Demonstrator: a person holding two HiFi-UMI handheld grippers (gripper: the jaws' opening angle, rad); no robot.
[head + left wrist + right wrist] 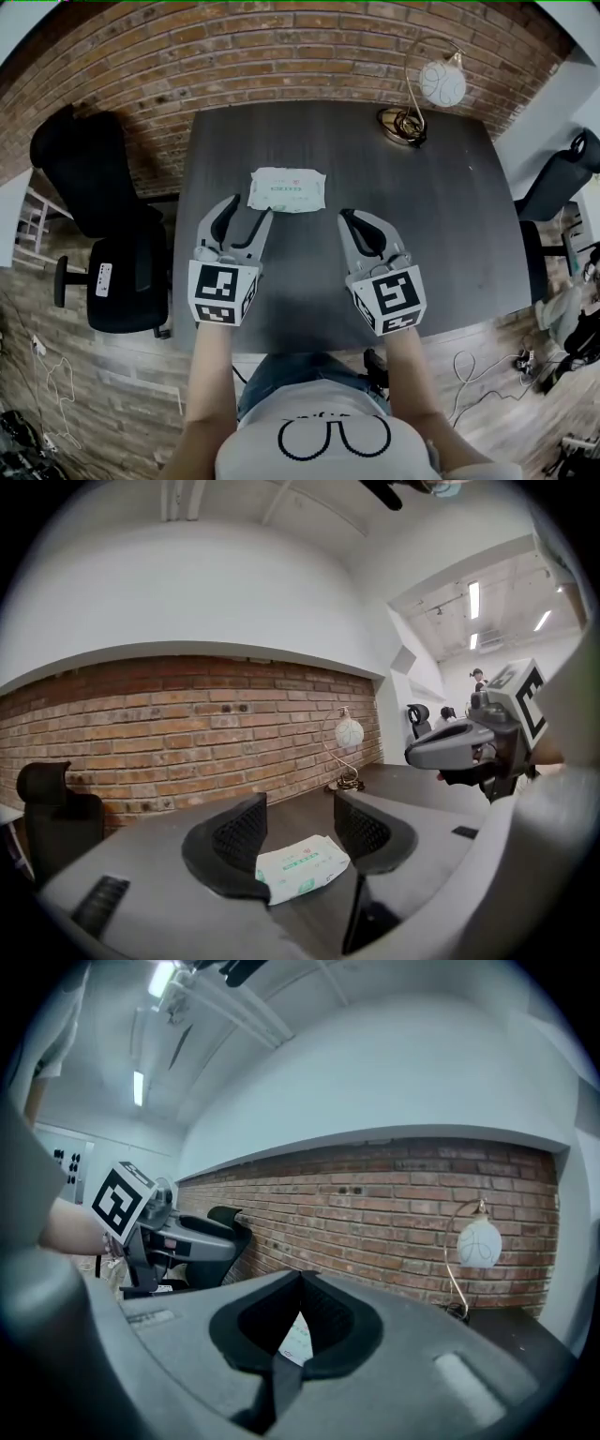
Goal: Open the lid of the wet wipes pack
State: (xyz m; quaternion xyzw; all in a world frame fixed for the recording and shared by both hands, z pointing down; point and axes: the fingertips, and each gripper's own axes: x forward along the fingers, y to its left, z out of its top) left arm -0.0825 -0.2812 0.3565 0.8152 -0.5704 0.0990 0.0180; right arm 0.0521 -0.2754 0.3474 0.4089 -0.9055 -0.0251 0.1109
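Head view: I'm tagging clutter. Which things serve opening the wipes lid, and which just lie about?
For the job: wet wipes pack, left gripper (open), right gripper (shut).
Lying about: lamp, black office chair.

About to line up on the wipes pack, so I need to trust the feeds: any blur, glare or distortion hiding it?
Head view: heavy fisheye bows the table edges, even light, wet wipes pack sharp, no glare. Left gripper view: pack seen clear between the open left tongs, corners vignetted. Right gripper view: shut right tongs mask all but a sliver of it.
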